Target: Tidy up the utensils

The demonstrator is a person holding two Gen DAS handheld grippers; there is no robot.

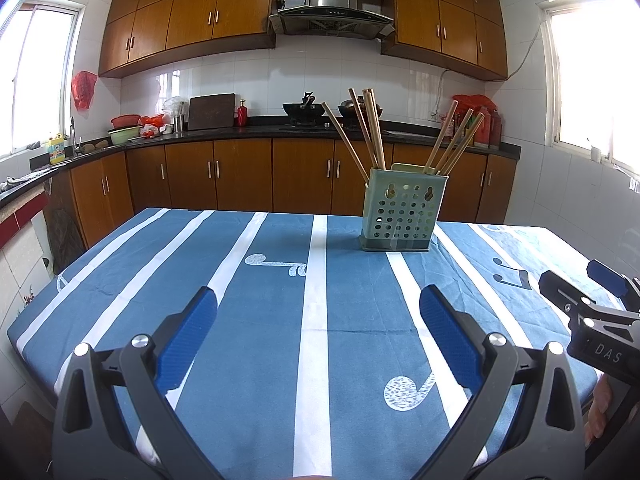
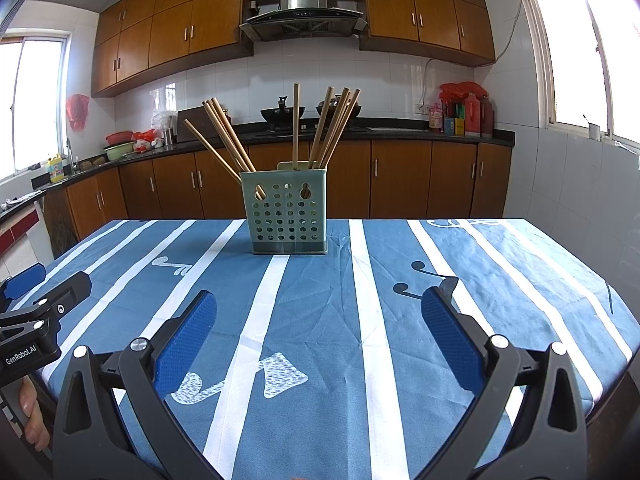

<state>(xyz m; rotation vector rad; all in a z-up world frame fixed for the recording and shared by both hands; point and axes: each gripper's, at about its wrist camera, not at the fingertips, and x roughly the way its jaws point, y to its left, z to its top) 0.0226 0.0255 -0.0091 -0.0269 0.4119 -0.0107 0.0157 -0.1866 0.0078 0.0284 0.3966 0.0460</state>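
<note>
A holder (image 2: pixel 289 216) stands upright on the table (image 2: pixel 500 280), toward its far edge, with chopsticks (image 2: pixel 228 136) standing in it and leaning outward to both sides. Both grippers are over the near part of the table, well apart from the holder: the left gripper (image 1: pixel 318 332) to the left, the right gripper (image 2: pixel 319 334) beside it to the right. Behind the table, a counter (image 2: pixel 400 130) runs along the far wall, with two woks (image 2: pixel 282 114) on it and a hood (image 2: pixel 302 12) above them.
</note>
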